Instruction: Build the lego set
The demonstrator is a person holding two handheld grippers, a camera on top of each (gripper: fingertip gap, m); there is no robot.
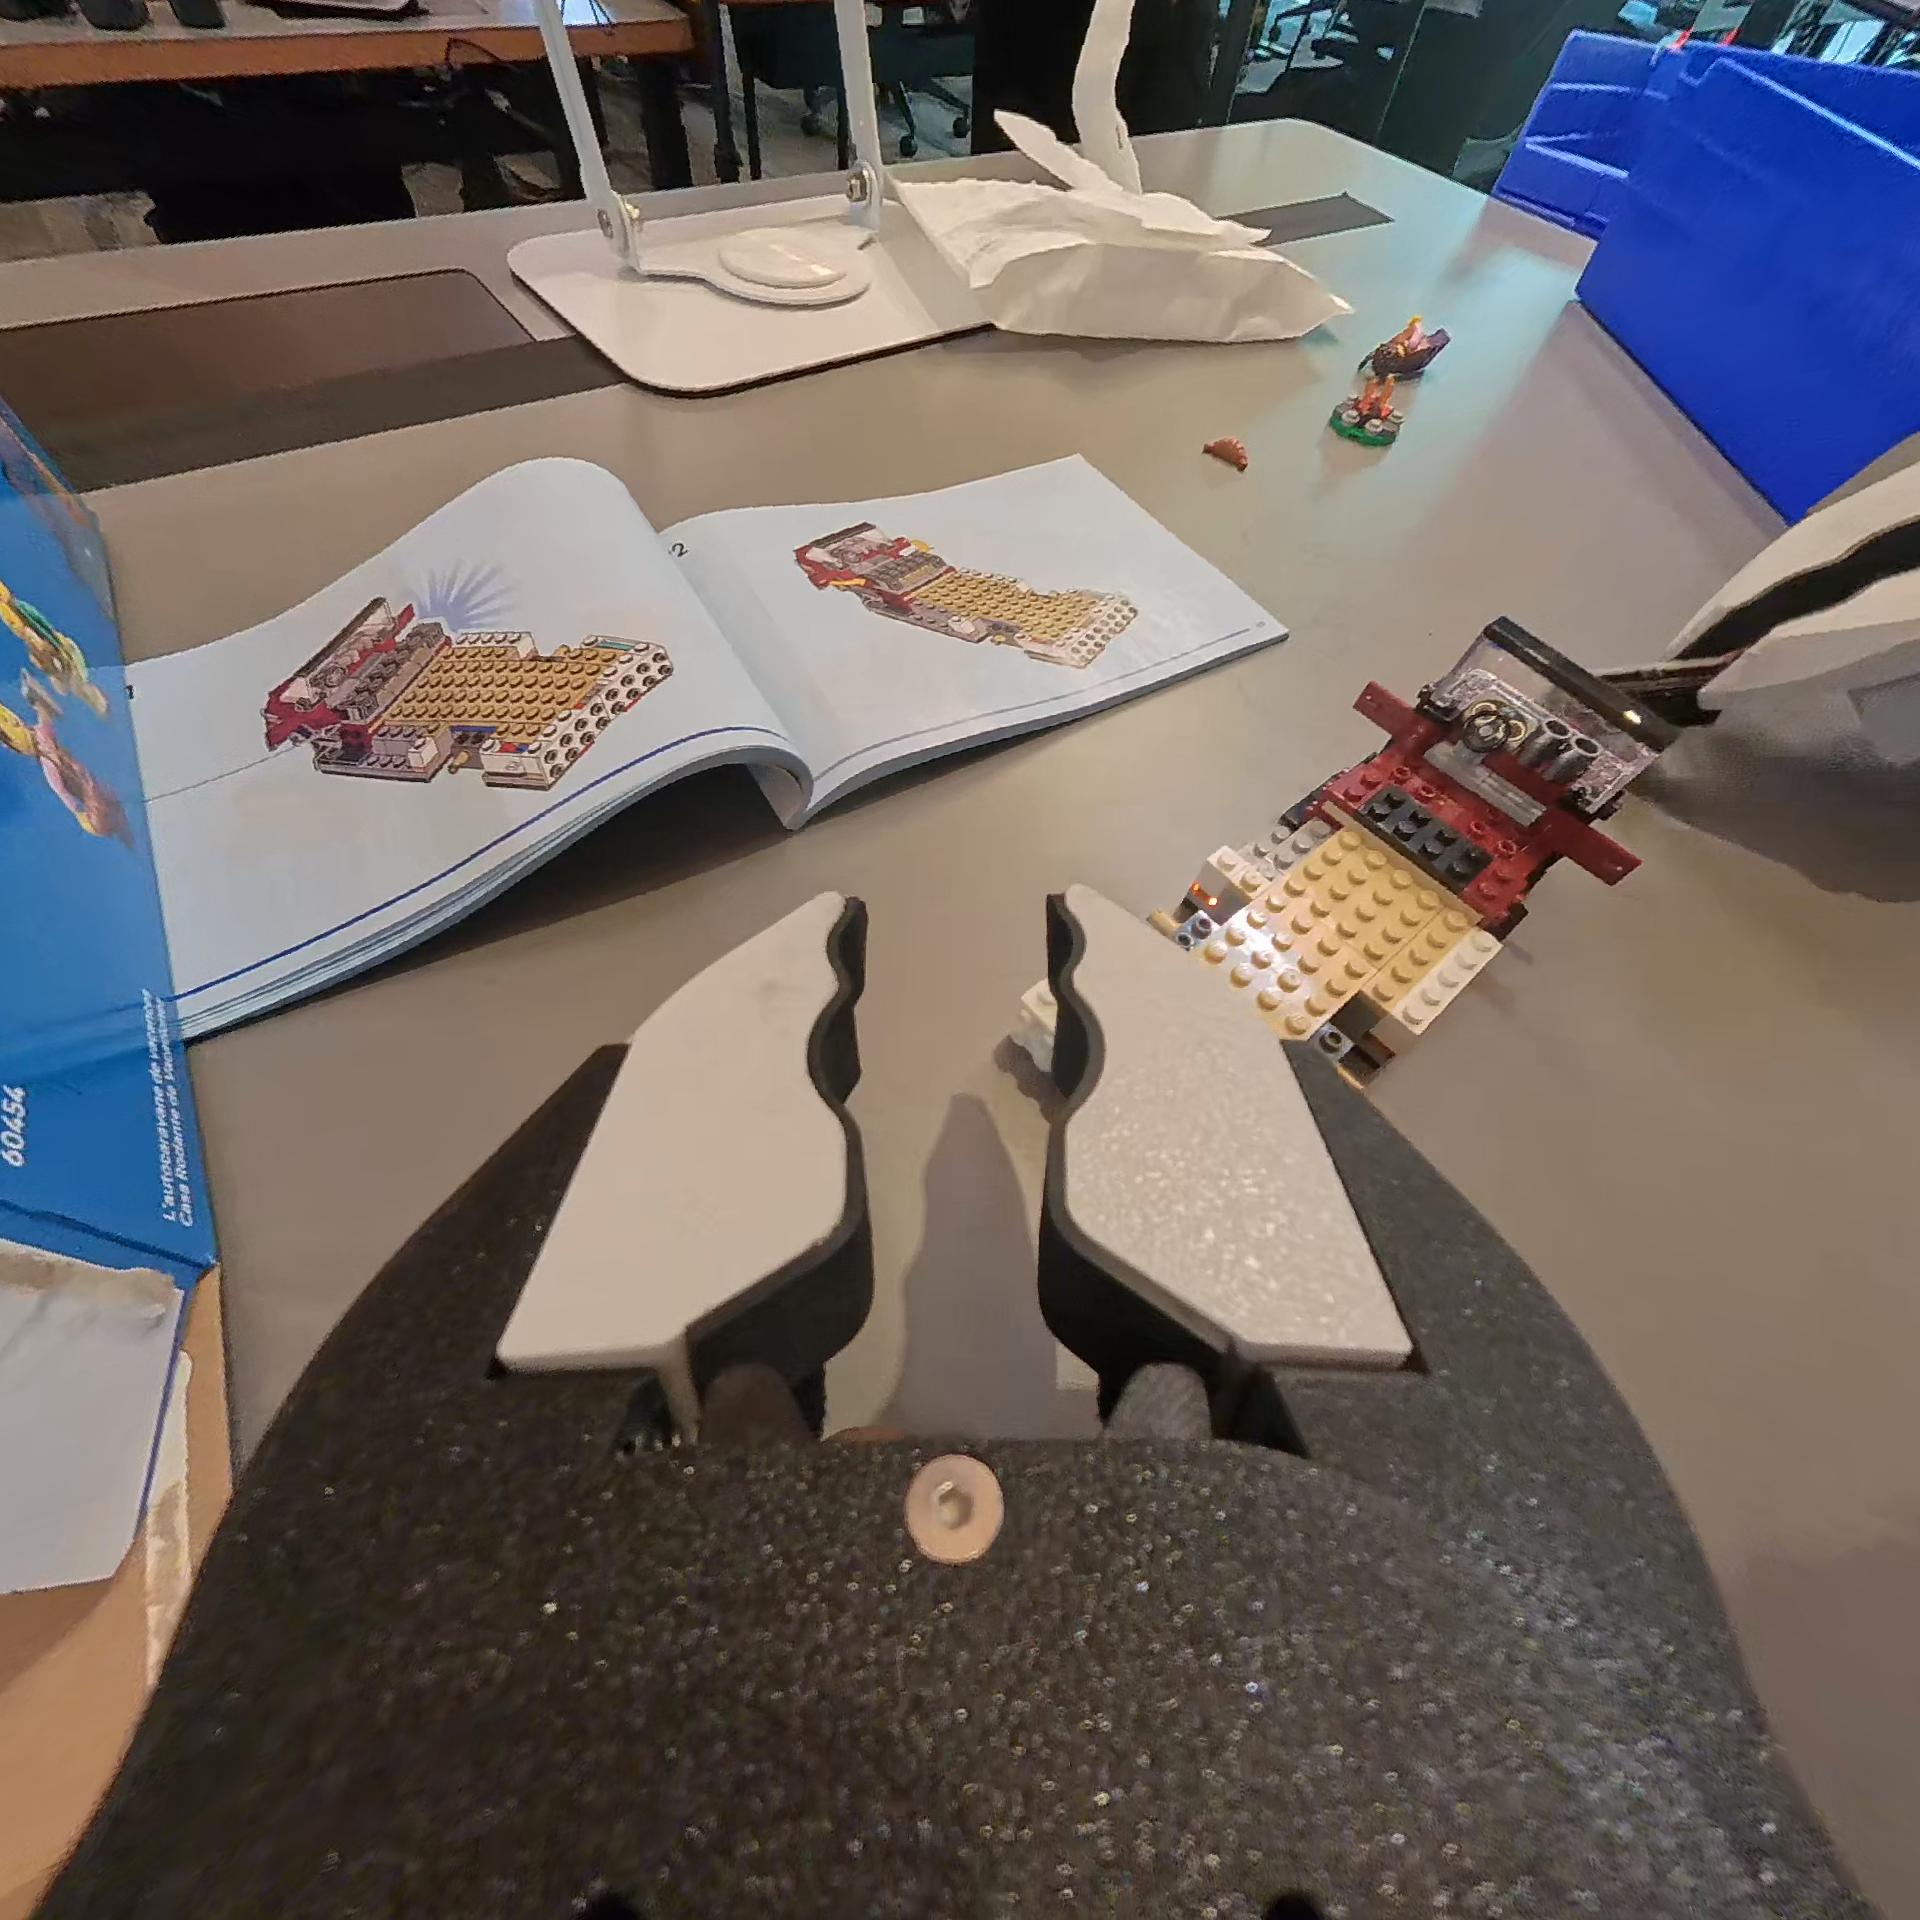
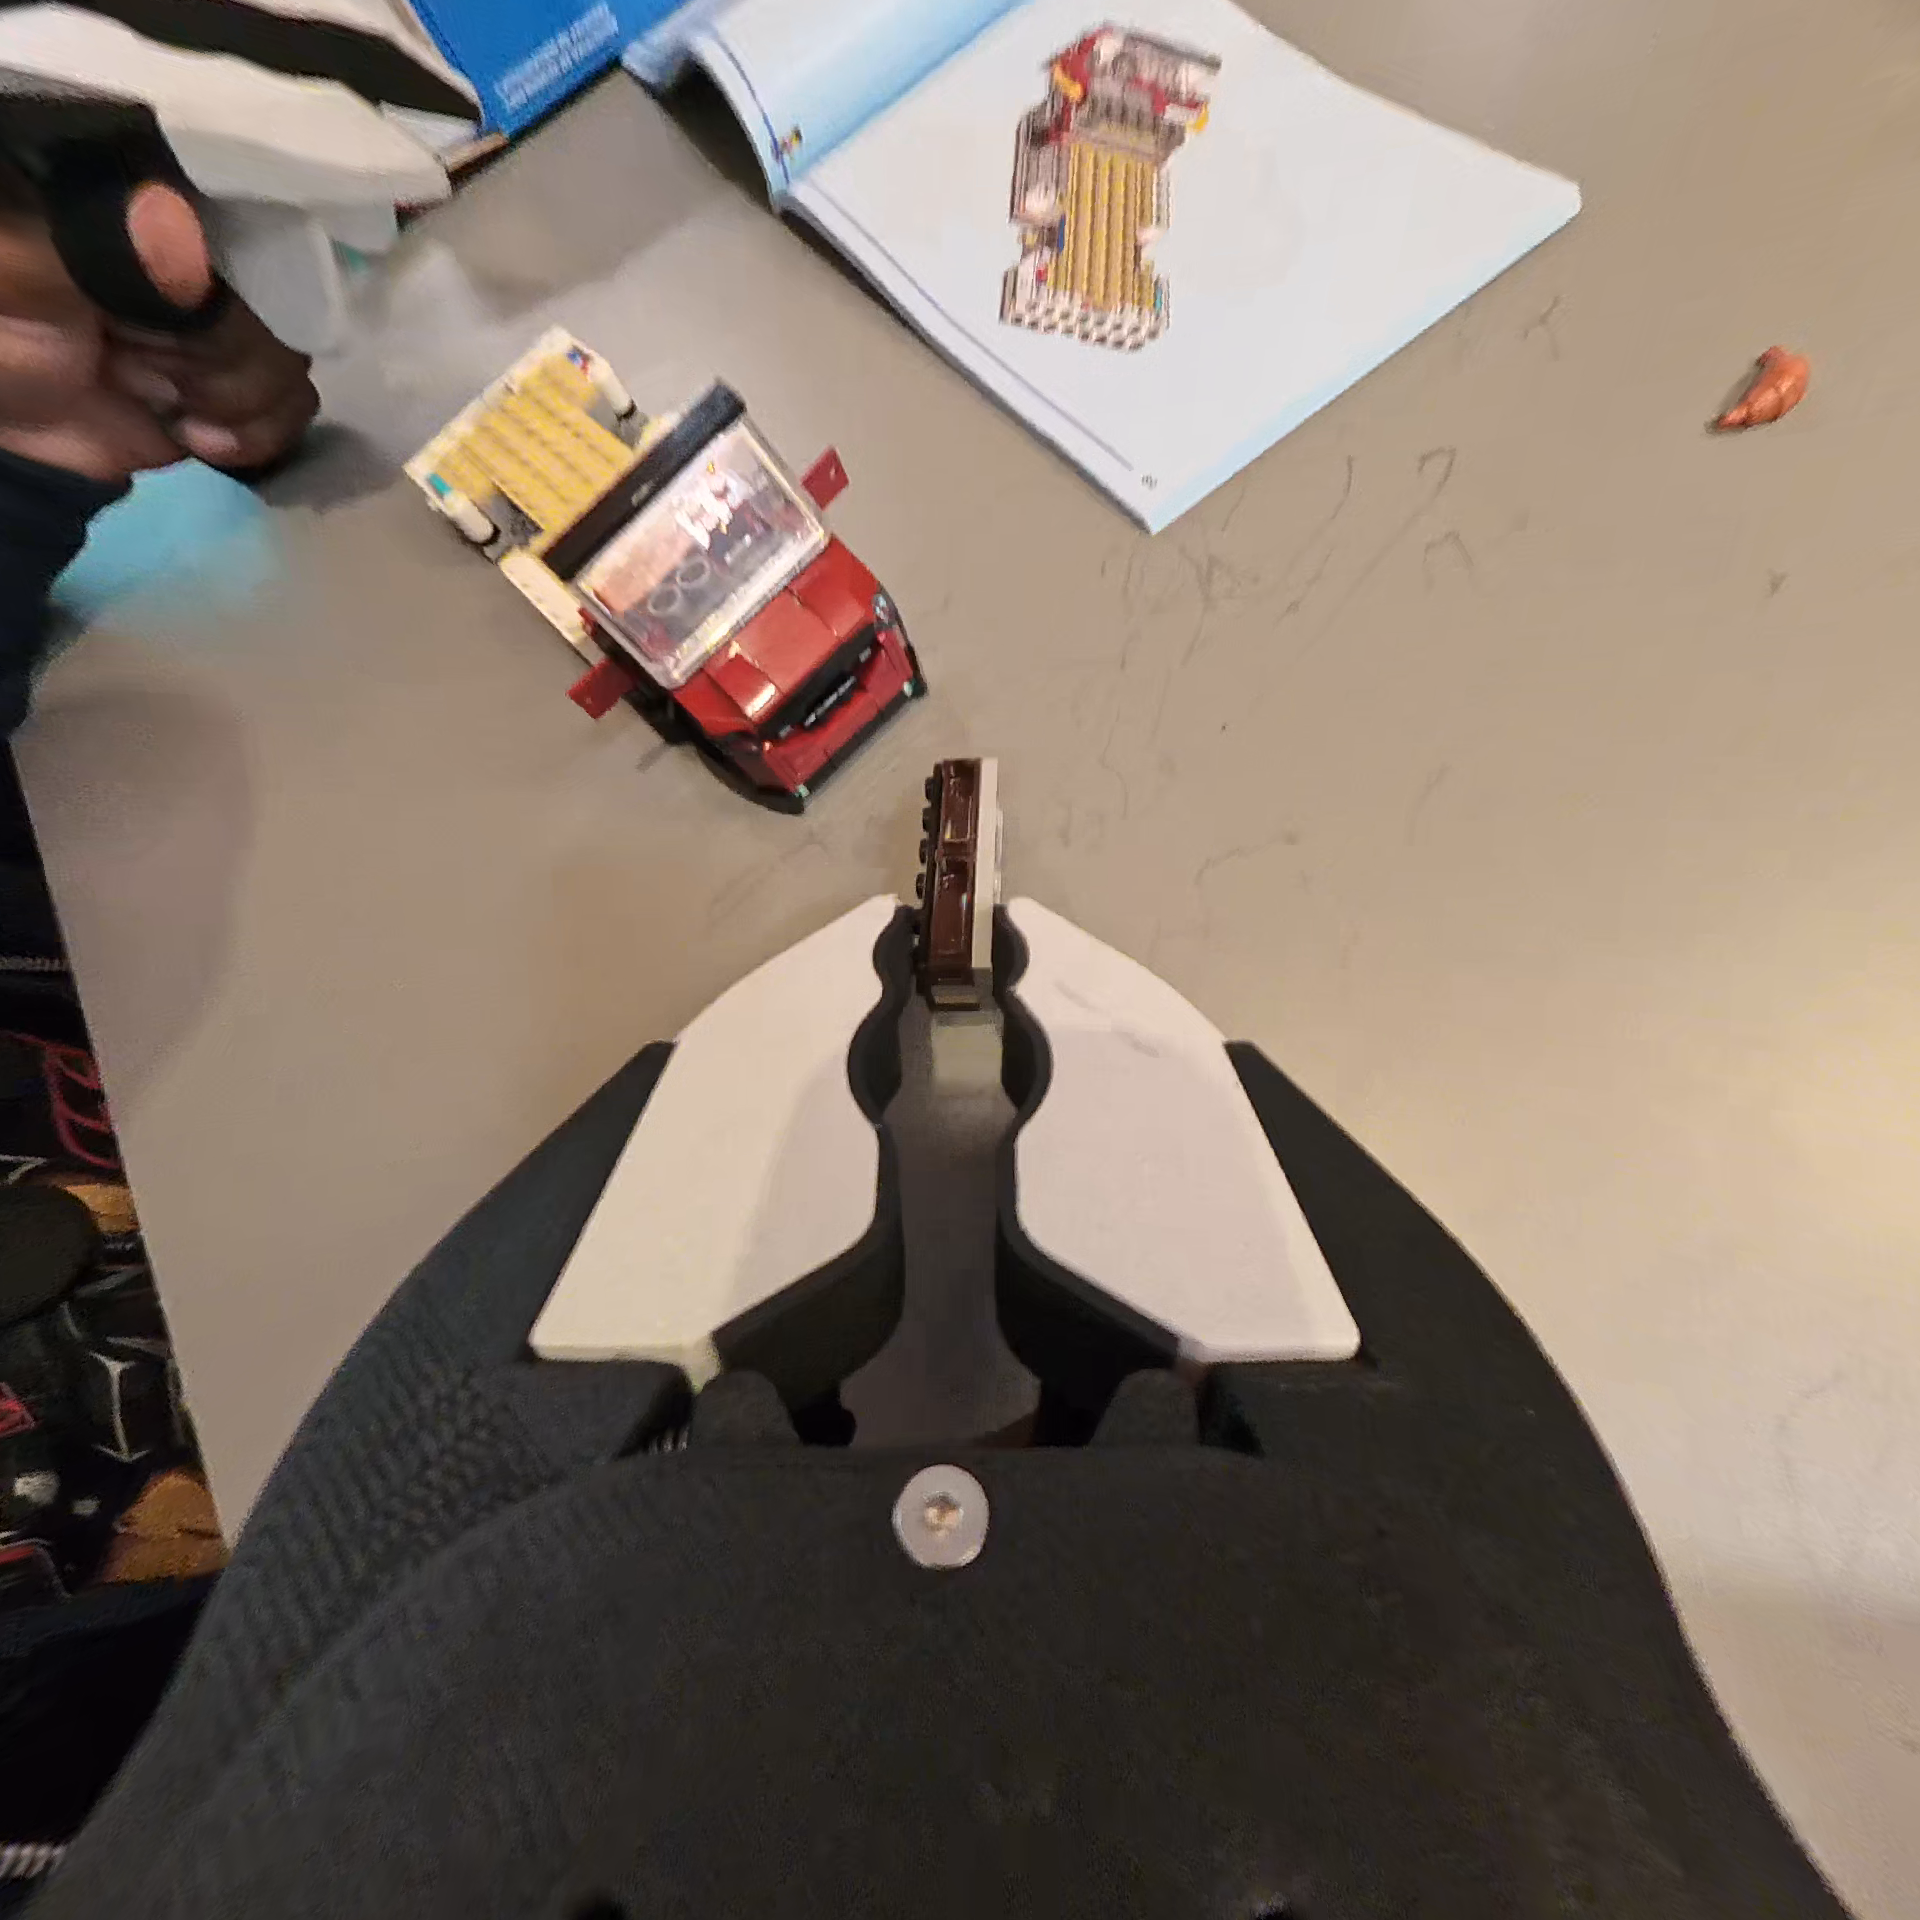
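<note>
Right now the right gripper (image 2: 951, 914) has its fingers closed on a small brown-and-white brick piece (image 2: 961, 862), pads pressing its two flat faces, raised over the grey worktop (image 2: 1455, 935) just beside the red nose of the brick truck (image 2: 675, 561). That piece looks light, stiff and smooth-sided, so it could slip; the flat faces seem the soundest hold. The left gripper (image 1: 956, 935) hangs with fingers apart and nothing between them, near the truck's tan studded rear, with an open instruction booklet (image 1: 623, 675) beyond. A white brick behind its right finger is mostly hidden. The right wrist view is blurred, and the blue box (image 1: 73, 831) is cut off.
</note>
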